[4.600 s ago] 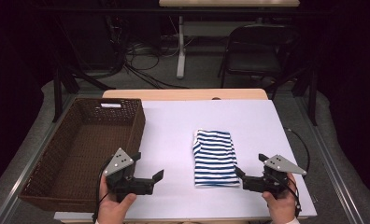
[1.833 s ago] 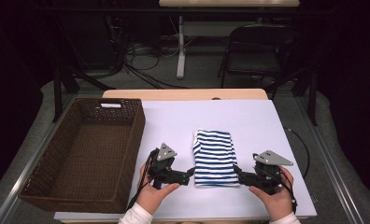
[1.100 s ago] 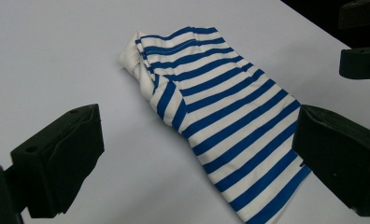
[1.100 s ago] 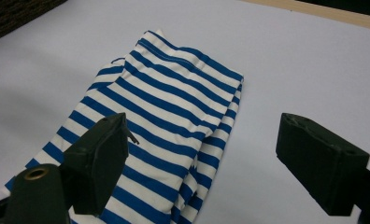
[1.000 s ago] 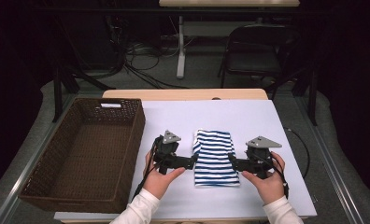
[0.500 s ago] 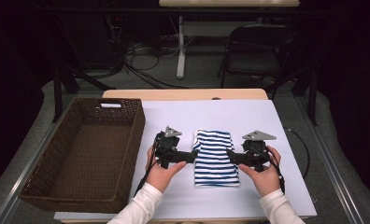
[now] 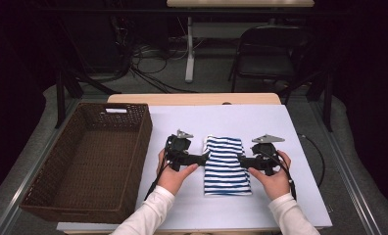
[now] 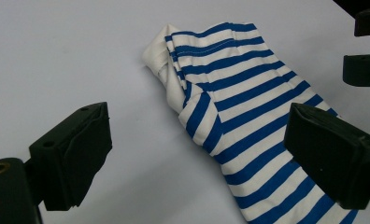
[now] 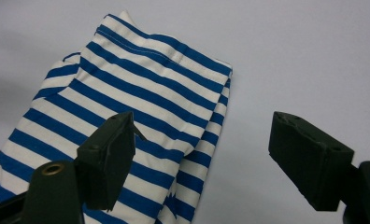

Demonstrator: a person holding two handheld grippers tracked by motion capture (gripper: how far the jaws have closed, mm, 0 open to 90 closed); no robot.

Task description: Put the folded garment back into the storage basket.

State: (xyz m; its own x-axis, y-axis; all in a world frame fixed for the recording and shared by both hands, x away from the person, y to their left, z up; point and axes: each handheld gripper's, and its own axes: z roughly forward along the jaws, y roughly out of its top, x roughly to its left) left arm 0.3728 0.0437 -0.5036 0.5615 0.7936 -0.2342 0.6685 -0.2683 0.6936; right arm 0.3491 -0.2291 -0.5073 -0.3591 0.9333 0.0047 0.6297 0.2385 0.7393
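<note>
Blue-and-white striped cloth lies folded on the counter, right of the wicker basket, its long axis running from the person toward the far edge. From above, both grippers flank it — left gripper and right gripper at its side edges. Closer, the left gripper view reveals a plain white fold at one corner. Fingers on both have just been closing yet stand released, straddling the cloth's edges without pressing.
</note>
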